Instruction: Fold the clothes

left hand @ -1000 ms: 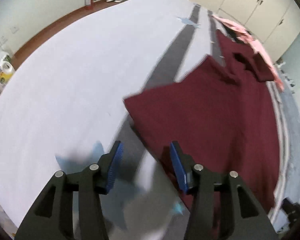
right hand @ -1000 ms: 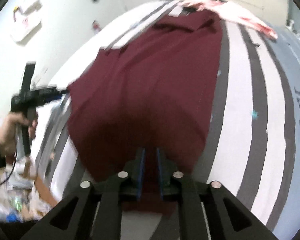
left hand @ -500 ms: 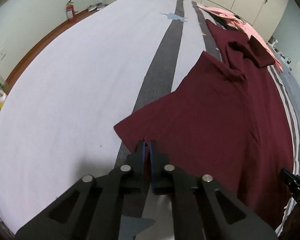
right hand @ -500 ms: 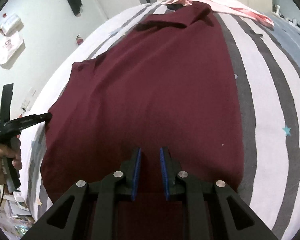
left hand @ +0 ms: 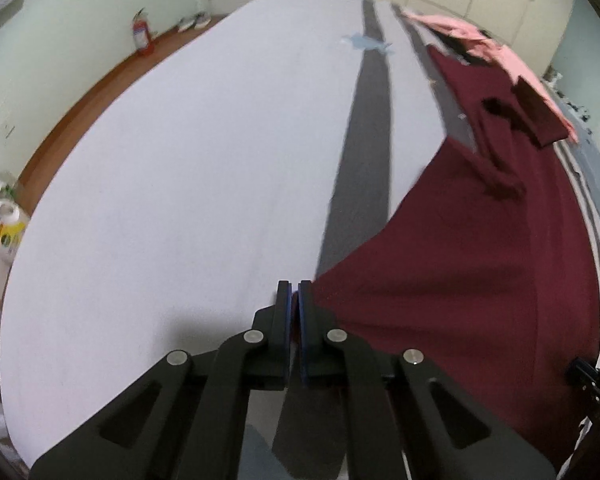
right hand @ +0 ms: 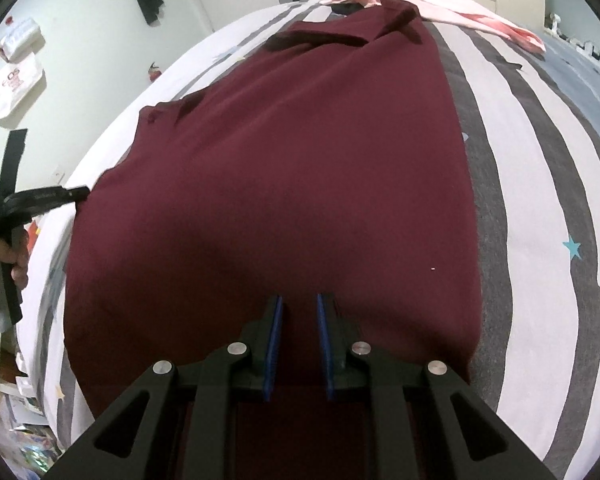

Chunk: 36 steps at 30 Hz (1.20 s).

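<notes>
A maroon polo shirt [left hand: 460, 280] [right hand: 300, 160] lies spread lengthwise on the bed, collar at the far end. My left gripper [left hand: 294, 292] is shut on the shirt's near left corner, and the fabric runs taut from its tips. The right wrist view shows that left gripper [right hand: 80, 192] at the shirt's left edge, held by a hand [right hand: 4, 252]. My right gripper [right hand: 298, 300] sits low over the near hem. Its jaws are closing a little, with maroon fabric filling the narrow gap between the blue pads [right hand: 274, 340].
The bed [left hand: 180, 160] has a white cover with grey stripes [right hand: 540, 200]. A pink garment [right hand: 460, 12] lies beyond the collar. On the floor to the left stand a fire extinguisher [left hand: 140, 36] and bottles [left hand: 2, 228]. A tote bag [right hand: 14, 80] hangs on the wall.
The left jaws went from open to shut at the shirt's corner. The right gripper came down with the hem, and the shirt now lies flatter on the bed.
</notes>
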Each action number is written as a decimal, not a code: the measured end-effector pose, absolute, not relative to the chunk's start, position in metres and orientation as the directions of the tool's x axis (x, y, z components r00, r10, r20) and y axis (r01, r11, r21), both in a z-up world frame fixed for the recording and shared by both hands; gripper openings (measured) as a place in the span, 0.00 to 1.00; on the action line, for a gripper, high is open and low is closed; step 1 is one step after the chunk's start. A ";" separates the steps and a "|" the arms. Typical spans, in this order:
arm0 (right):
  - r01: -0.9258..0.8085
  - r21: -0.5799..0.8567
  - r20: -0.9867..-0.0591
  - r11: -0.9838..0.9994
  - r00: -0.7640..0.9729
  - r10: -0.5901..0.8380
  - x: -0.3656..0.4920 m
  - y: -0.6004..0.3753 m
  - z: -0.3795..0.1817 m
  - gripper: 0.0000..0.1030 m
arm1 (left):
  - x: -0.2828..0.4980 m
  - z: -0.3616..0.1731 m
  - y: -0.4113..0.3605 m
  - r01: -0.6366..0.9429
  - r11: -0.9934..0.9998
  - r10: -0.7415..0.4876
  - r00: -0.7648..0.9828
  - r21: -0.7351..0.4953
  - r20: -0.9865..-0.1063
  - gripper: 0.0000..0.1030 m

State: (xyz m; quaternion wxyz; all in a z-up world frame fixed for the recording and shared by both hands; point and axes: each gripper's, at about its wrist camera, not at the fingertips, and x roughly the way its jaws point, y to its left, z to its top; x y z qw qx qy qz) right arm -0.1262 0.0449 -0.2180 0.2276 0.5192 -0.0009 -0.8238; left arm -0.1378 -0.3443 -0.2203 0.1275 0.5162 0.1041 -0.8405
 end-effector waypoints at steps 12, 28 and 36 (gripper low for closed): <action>0.383 0.221 -0.857 -0.897 -0.363 -0.366 -0.124 0.042 -0.220 0.14 | -0.159 -0.184 -0.294 0.165 -0.969 0.058 -0.580 -0.186 -0.813 0.10; 0.293 0.219 -0.882 -0.931 -0.349 -0.318 -0.130 0.034 -0.221 0.17 | -0.219 -0.215 -0.305 0.176 -0.978 0.000 -0.540 -0.113 -0.842 0.05; 0.247 0.252 -0.845 -0.936 -0.416 -0.337 -0.147 0.047 -0.194 0.18 | -0.254 -0.171 -0.257 0.063 -0.995 0.019 -0.644 -0.078 -0.765 0.34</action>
